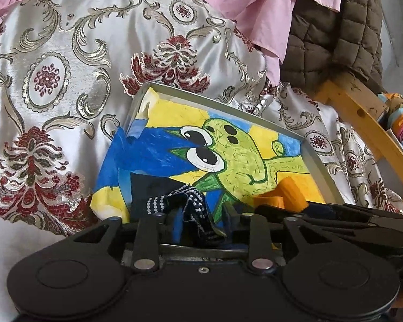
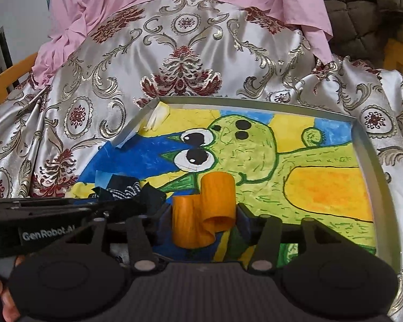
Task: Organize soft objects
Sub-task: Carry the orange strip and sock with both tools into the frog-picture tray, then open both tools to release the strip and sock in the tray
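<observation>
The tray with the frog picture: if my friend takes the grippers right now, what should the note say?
Left gripper: open, the dark dotted cloth loose between its fingers.
Right gripper: open, the orange ribbon loose between its fingers.
Both things lie in the tray, on the frog picture.
Done: cloth and ribbon are in the tray.
Left: pull both grippers back, then perhaps tidy them.

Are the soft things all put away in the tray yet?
Nearly, it seems. The shiny orange ribbon and the dark dotted cloth both lie in the grey tray with the cartoon picture, each between the loose jaws of a hand-held gripper. Left: pulling the grippers away. Other soft things aren't visible.
</observation>
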